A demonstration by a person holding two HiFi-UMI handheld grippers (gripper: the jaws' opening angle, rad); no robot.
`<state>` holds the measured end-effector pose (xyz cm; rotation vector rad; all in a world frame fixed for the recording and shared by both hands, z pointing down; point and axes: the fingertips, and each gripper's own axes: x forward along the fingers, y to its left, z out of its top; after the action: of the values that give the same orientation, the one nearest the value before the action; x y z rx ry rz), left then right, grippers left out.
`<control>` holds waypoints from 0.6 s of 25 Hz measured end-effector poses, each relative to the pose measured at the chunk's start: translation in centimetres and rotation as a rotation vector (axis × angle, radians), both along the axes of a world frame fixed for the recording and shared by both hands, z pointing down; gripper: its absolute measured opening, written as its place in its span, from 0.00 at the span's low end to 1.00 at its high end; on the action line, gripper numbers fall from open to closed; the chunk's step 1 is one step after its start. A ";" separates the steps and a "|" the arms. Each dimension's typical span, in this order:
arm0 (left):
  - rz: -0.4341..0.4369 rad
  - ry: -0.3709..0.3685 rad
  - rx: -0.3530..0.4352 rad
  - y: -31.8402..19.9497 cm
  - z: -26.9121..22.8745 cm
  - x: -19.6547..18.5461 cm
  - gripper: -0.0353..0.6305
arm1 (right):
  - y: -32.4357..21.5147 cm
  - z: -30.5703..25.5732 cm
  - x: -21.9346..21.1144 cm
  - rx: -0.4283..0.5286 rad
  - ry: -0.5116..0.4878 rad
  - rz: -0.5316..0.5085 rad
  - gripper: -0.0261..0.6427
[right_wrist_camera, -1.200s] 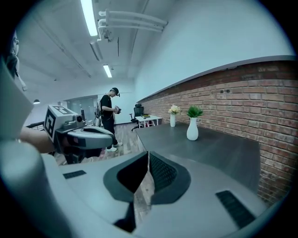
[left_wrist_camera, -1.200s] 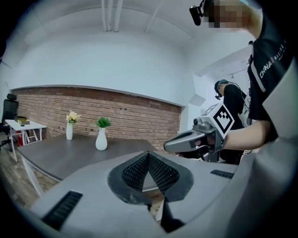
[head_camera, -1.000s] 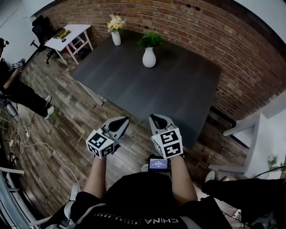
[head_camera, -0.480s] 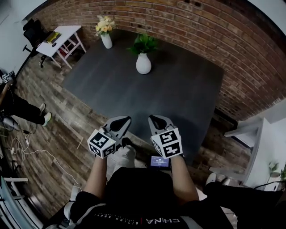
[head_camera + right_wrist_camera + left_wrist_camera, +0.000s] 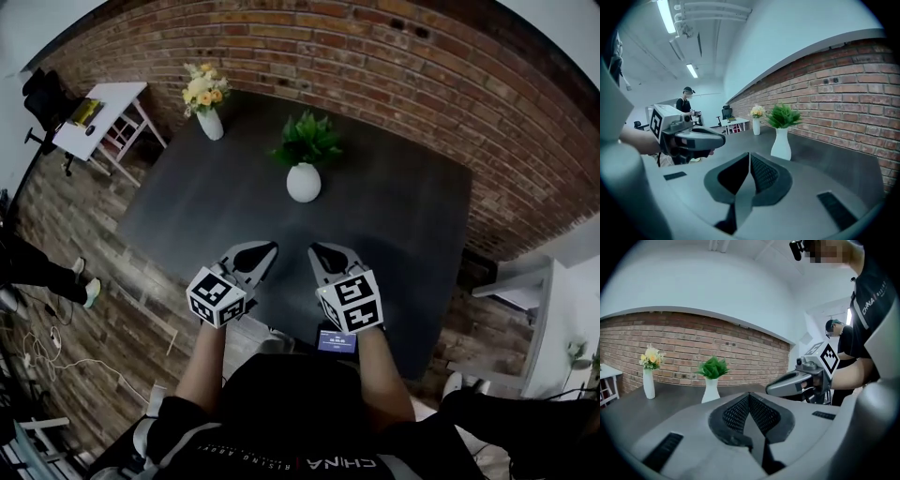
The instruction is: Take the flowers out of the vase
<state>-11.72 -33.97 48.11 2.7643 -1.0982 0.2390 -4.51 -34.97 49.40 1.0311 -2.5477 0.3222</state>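
From the head view I see both tools held side by side over the near edge of the dark table (image 5: 394,216). The left gripper (image 5: 268,247) and the right gripper (image 5: 315,250) are near each other, apart, and both point toward the brick wall (image 5: 375,56). The flowers (image 5: 204,86) stand in their slim white vase (image 5: 212,125) at the far left corner of the table, well apart from both tools. A green plant (image 5: 307,141) in a round white pot (image 5: 303,183) sits nearer the middle, between me and the wall. A white side desk (image 5: 98,108) stands on the wooden floor beyond the table's left corner. In the left gripper view, the jaws are pressed together with nothing between them. The flowers (image 5: 651,356) show far off at the left in front of the brick, the green plant is to their right, and the other tool hangs at the right. In the right gripper view, the jaws are likewise closed tight and empty. The round pot (image 5: 781,144) is ahead, the flowers are beyond it, and a second person (image 5: 686,104) stands in the background.
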 end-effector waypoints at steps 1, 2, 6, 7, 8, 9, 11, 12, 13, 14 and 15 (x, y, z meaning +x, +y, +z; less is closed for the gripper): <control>0.011 0.001 -0.002 -1.1 -0.1 -0.6 0.06 | -1.0 0.0 -0.6 -0.002 0.000 0.013 0.06; 0.021 0.002 -0.005 -2.1 0.0 -1.2 0.06 | -1.9 0.0 -1.1 -0.006 0.001 0.026 0.06; 0.068 0.004 -0.022 -5.5 0.4 -2.8 0.06 | -4.8 0.3 -2.5 -0.022 0.002 0.077 0.06; 0.082 0.004 -0.026 -6.2 0.4 -3.0 0.06 | -5.5 0.3 -2.7 -0.026 0.000 0.092 0.06; 0.095 0.004 -0.028 -6.9 0.5 -3.2 0.06 | -6.2 0.2 -2.8 -0.029 -0.003 0.106 0.06; 0.106 0.003 -0.030 -7.5 0.5 -3.3 0.06 | -6.8 0.2 -3.0 -0.032 -0.006 0.119 0.06; 0.117 0.006 -0.033 -8.7 0.6 -3.7 0.06 | -7.7 0.1 -3.2 -0.035 -0.008 0.139 0.06; 0.116 0.010 -0.036 -9.3 0.7 -3.8 0.06 | -8.0 0.2 -3.1 -0.036 -0.006 0.145 0.06; 0.115 0.015 -0.040 -9.8 0.8 -3.8 0.06 | -8.3 0.3 -3.0 -0.037 -0.003 0.150 0.06; 0.115 0.019 -0.044 -10.2 1.1 -3.6 0.06 | -8.5 0.4 -2.7 -0.039 -0.002 0.153 0.06; 0.115 0.021 -0.047 -10.5 1.3 -3.4 0.06 | -8.7 0.5 -2.5 -0.041 -0.005 0.156 0.06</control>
<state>-15.14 -44.51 49.39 2.7846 -0.9178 0.2461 -6.98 -43.64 49.86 1.2174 -2.4594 0.4170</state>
